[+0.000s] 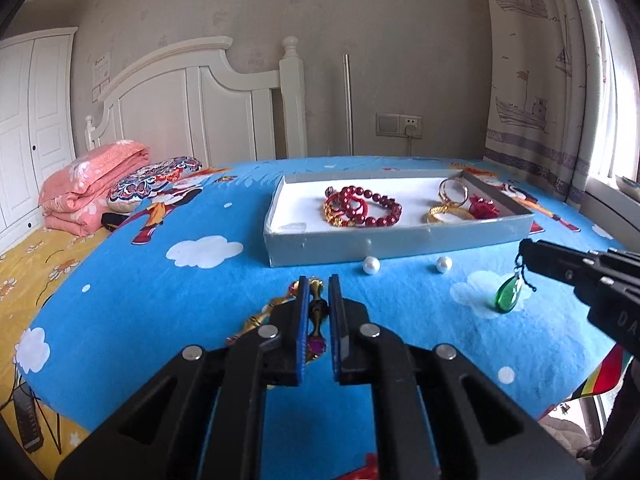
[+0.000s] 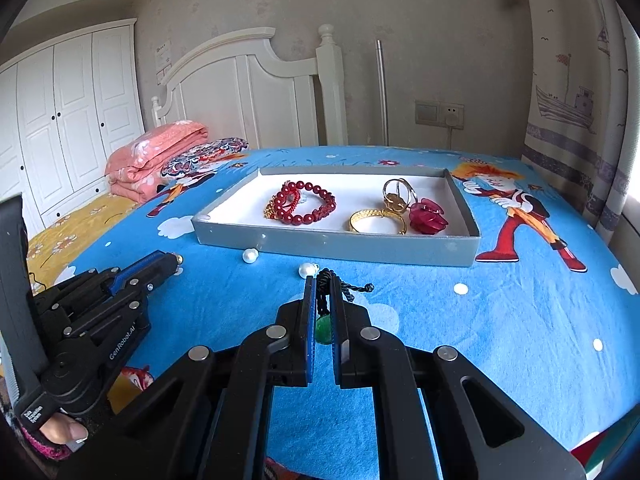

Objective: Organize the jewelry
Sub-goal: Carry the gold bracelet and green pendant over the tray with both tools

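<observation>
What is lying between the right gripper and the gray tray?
One white pearl on the blue cloth, just ahead of the right gripper, before the tray; right wrist view.

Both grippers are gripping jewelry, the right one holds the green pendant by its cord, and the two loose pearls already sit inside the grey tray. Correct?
Not quite. The two pearls lie on the blue cloth in front of the grey tray, not inside it; the right wrist view shows this. The rest holds: the right gripper pinches the green pendant's cord, the left gripper grips a gold piece.
</observation>
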`<state>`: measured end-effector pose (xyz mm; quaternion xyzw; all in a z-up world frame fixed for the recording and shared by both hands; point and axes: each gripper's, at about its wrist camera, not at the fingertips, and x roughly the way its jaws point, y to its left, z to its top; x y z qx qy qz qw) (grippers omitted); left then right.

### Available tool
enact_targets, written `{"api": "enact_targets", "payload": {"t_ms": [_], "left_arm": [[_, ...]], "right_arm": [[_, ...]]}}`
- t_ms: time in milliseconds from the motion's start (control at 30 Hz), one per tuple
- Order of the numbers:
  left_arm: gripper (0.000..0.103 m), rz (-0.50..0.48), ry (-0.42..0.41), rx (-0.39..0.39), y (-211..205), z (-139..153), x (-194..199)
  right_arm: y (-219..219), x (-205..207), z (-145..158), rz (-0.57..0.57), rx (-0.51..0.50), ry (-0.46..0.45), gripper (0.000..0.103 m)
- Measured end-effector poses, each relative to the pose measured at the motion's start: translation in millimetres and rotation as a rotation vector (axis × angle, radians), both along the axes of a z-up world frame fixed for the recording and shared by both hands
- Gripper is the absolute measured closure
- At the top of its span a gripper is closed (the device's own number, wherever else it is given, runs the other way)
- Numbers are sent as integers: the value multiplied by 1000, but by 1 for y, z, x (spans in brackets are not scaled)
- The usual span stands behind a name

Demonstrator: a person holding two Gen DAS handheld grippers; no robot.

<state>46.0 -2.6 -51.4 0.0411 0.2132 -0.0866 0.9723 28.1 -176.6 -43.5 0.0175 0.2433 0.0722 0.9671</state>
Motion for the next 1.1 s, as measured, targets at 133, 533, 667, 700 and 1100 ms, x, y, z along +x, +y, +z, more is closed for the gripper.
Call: {"api": "enact_targets", "payload": {"t_ms": [133, 533, 667, 700, 1100], "left_arm": [[94, -20, 19, -57, 0, 18, -8], [94, -69, 3, -105, -11, 47, -32], [94, -70, -4, -95, -16, 46, -35], [94, -69, -3, -92, -17, 45, -35], [94, -42, -10, -60, -17, 48, -23]], "right_arm": [[1, -12, 9, 3, -17, -37, 96], [0, -31, 21, -5, -38, -87, 96], [3, -32, 21, -3, -48, -90, 96], [4, -32, 22, -3, -50, -90, 96], [3, -11, 29, -37, -61, -79, 96]]}}
